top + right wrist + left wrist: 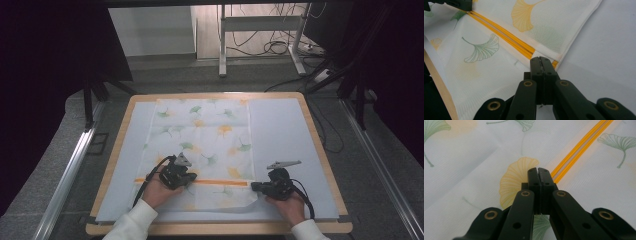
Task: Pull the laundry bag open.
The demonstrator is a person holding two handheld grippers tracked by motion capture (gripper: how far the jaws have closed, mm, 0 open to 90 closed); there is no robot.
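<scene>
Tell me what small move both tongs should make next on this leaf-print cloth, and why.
Probably lift both together and carry the near edge forward. The left tongs and right tongs sit shut at opposite ends of the orange stripe on the cloth, which looks ready for folding; whether they pinch it is unclear.

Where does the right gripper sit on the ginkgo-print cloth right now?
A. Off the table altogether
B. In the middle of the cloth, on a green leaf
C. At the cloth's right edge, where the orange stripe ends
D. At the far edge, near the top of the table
C: the right gripper, its jaws closed, meets the cloth at its right edge, right where the orange stripe runs out.
</scene>
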